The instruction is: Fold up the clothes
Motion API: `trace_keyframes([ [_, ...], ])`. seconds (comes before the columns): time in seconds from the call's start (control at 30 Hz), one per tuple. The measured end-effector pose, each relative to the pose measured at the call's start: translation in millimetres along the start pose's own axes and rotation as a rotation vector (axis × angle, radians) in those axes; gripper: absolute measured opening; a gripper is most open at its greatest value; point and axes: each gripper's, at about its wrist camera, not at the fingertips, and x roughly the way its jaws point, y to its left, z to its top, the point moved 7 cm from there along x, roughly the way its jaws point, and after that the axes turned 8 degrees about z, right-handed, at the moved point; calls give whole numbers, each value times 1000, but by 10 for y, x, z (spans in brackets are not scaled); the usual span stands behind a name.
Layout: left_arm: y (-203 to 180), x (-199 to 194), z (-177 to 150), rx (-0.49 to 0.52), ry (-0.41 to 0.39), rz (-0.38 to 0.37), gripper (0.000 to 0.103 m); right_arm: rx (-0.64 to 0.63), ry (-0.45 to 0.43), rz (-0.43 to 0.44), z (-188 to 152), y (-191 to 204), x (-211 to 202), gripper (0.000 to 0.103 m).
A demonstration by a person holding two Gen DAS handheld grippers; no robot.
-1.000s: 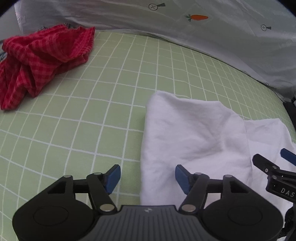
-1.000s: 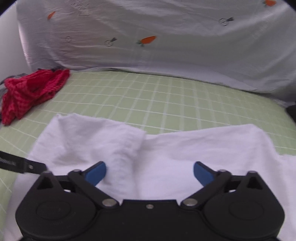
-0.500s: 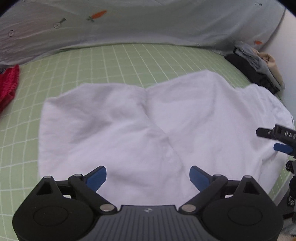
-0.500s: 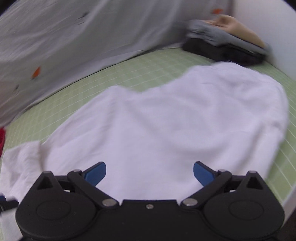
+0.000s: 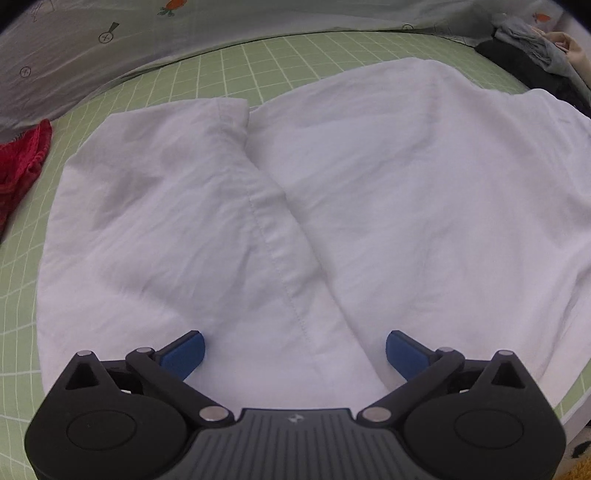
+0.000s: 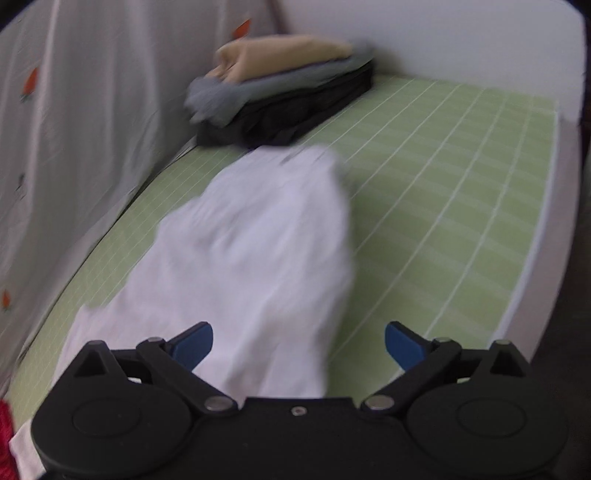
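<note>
A white garment (image 5: 332, 192) lies spread over the green checked bed sheet (image 5: 229, 66), with a stitched seam running down its middle and a sleeve folded over at the left. My left gripper (image 5: 294, 353) hovers over the garment's near part; its jaws are opening wide, with cloth below them but not pinched. In the blurred right wrist view the same white garment (image 6: 258, 258) stretches away toward the far end of the bed. My right gripper (image 6: 298, 346) stands open over the garment's near right edge, gripping nothing.
A red checked cloth (image 5: 22, 166) lies at the left edge. A stack of folded clothes (image 6: 284, 96), tan on grey on black, sits at the far end by the wall. A pale carrot-print sheet (image 5: 110, 33) hangs behind. The bed's edge (image 6: 546, 206) runs along the right.
The left gripper's jaws have spread wider and it has swung right, from the garment's left edge to over its middle. The right gripper has swept right toward the folded stack, its jaws staying open.
</note>
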Motion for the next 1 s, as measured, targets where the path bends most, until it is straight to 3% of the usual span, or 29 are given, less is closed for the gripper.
trace_keyframes([
  [0.2,38,34,33,-77,37,20,103,-15,74,82,300,-218,490,103],
  [0.37,19,58,77,-100,66,25,103,-82,84,168,480,-101,699,103],
  [0.43,24,65,90,-105,79,26,103,-113,98,165,526,-62,805,103],
  [0.6,26,66,99,-127,90,35,103,23,96,232,593,-121,970,98],
  [0.67,32,71,98,-140,84,40,103,101,78,266,614,-177,963,87],
  [0.8,35,62,85,-158,76,47,103,193,73,326,676,-217,913,34],
  [0.9,33,57,74,-165,75,50,103,103,40,346,720,-26,792,22],
  [1.0,51,61,70,-179,76,55,103,6,-7,397,752,263,578,20],
])
